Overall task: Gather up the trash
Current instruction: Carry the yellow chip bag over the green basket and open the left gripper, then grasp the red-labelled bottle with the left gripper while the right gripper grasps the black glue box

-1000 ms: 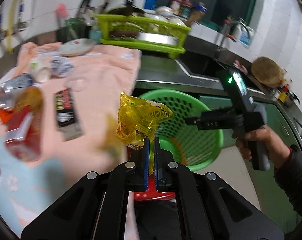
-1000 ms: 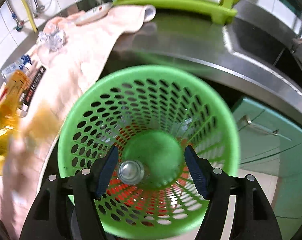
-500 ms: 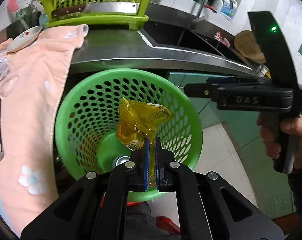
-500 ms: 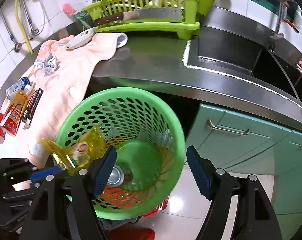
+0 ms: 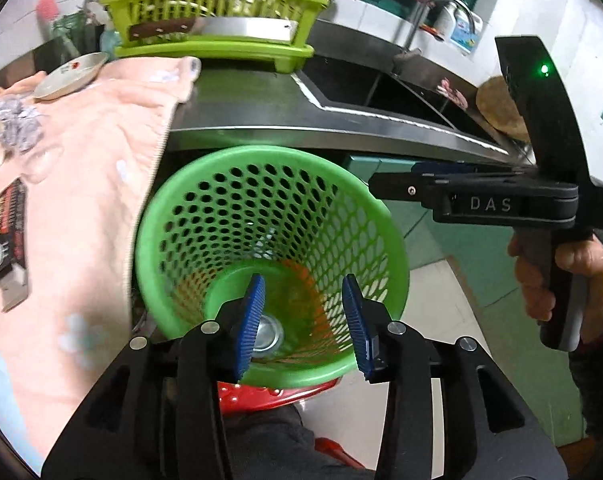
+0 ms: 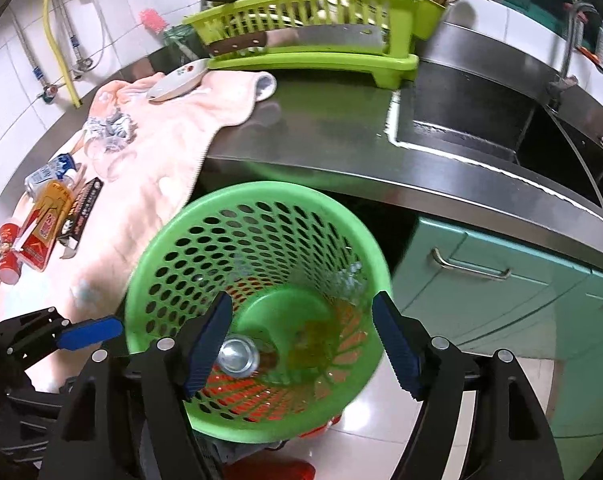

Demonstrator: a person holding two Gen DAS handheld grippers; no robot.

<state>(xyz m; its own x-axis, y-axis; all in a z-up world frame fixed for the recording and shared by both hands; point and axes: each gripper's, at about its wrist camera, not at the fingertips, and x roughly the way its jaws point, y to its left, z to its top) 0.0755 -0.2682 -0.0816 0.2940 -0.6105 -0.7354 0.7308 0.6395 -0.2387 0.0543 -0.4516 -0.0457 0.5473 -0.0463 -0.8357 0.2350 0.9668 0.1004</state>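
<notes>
A green perforated trash basket (image 5: pixel 189 200) (image 6: pixel 169 240) stands on a red stool below the counter edge. My left gripper (image 5: pixel 303 320) is open and empty right above its mouth. A yellow wrapper (image 6: pixel 313 340) lies blurred inside the basket beside a metal can (image 6: pixel 239 356) (image 5: pixel 267 334). My right gripper (image 6: pixel 305 344) is open and empty over the basket; it also shows in the left wrist view (image 5: pixel 397 190). More trash lies on the pink towel (image 6: pixel 149 184): a black wrapper (image 6: pixel 81 212) (image 5: pixel 7 240), a red-yellow packet (image 6: pixel 43 228), crumpled foil (image 6: pixel 109 126) (image 5: pixel 19 128).
A green dish rack (image 6: pixel 313 28) with a cleaver stands at the back of the steel counter (image 6: pixel 329 128). A small plate (image 6: pixel 179 80) rests on the towel. The sink (image 6: pixel 481 120) is to the right, teal cabinets (image 6: pixel 501 280) below.
My left gripper has opened and let go of the yellow wrapper, which has dropped into the basket. The right gripper has stayed open over the basket.
</notes>
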